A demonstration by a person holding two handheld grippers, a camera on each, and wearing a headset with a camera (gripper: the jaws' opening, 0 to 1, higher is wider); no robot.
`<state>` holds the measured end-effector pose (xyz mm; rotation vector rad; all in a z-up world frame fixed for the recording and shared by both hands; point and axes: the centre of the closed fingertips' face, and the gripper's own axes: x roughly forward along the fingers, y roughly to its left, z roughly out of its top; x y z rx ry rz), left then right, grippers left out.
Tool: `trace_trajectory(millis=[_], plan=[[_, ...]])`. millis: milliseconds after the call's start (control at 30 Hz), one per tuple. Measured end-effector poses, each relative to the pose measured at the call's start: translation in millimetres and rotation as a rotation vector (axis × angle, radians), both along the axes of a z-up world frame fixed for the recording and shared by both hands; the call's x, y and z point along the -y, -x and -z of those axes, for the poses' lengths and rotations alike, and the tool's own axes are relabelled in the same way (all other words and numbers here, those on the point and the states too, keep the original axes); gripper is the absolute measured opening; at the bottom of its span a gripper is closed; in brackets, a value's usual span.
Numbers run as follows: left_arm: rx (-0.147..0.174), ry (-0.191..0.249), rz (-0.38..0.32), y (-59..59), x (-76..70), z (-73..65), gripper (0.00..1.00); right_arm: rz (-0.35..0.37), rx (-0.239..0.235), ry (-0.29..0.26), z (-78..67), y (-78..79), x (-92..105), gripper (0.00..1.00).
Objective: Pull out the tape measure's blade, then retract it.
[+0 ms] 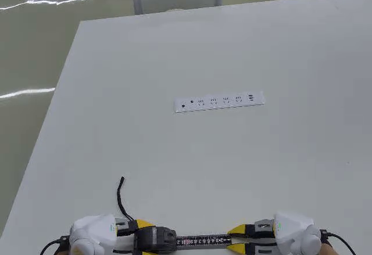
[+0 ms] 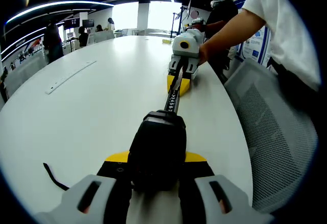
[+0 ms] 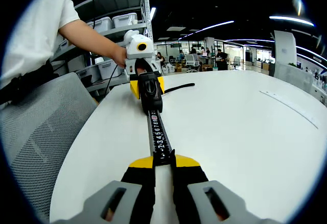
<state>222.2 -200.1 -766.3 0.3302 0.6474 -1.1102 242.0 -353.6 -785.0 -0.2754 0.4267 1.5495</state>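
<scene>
- My left claw [image 2: 156, 158] is clamped on the tape measure's case [image 1: 156, 239], one jaw on each flank. That anchors the body while the blade runs out of its mouth
- My right claw [image 3: 163, 163] is pinched together on the free end of the blade [image 3: 156, 129], the only part a jaw can hold without blocking the case
- The two claws face each other along the near edge of the table [image 1: 203, 162], low and in one line. This keeps the blade straight and flat between them rather than twisted or bowed
- Only a short, numbered stretch of blade spans the gap, so I judge most of it is inside the case
- The case's black strap [image 1: 121, 200] trails over the table away from me, clear of the blade's path
- The power strip [image 1: 219, 101] lies mid-table, well apart from the work, so it is no obstacle
- I expect a spring in the case, so the right claw's hold matters: I would walk the tip back rather than let it snap home
</scene>
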Motion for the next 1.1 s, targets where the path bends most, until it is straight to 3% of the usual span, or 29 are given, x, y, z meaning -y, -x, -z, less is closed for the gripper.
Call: trace_trajectory(millis=[1100], plan=[[-0.006,-0.009,-0.002,-0.1,-0.4,0.0,0.31,0.031,-0.018,0.003,-1.5,-6.2,34.4,0.1]])
